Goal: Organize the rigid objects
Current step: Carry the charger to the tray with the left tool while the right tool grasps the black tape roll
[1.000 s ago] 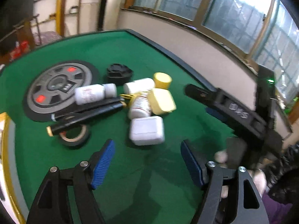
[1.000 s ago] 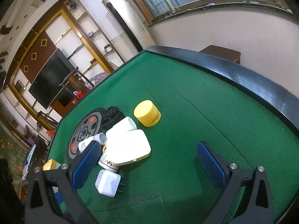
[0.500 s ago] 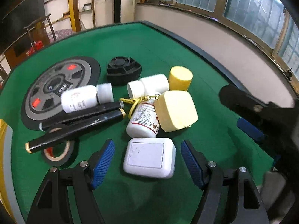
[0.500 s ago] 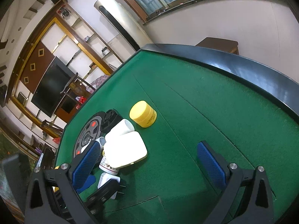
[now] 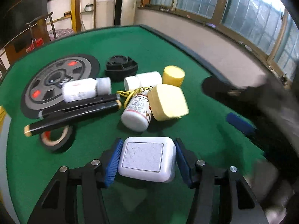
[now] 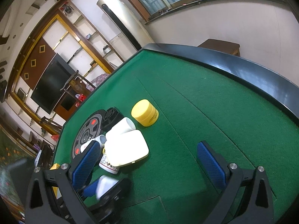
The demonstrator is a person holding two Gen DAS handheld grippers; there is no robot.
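White case (image 5: pixel 147 157), clamped between left gripper (image 5: pixel 147 161) blue fingers (image 5: pixel 112 161)

We see bare green felt (image 6: pixel 214 100) toward the table's black rim (image 6: pixel 243 65); the yellow jar (image 6: pixel 145 115) and cream case (image 6: pixel 125 147) crowd the left.

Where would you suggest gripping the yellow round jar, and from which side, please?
Grip the yellow round jar across its curved side wall, coming down from above or from its open window-side flank: it stands upright, and the white bottle crowds its other side. The right gripper is open and unobstructed.
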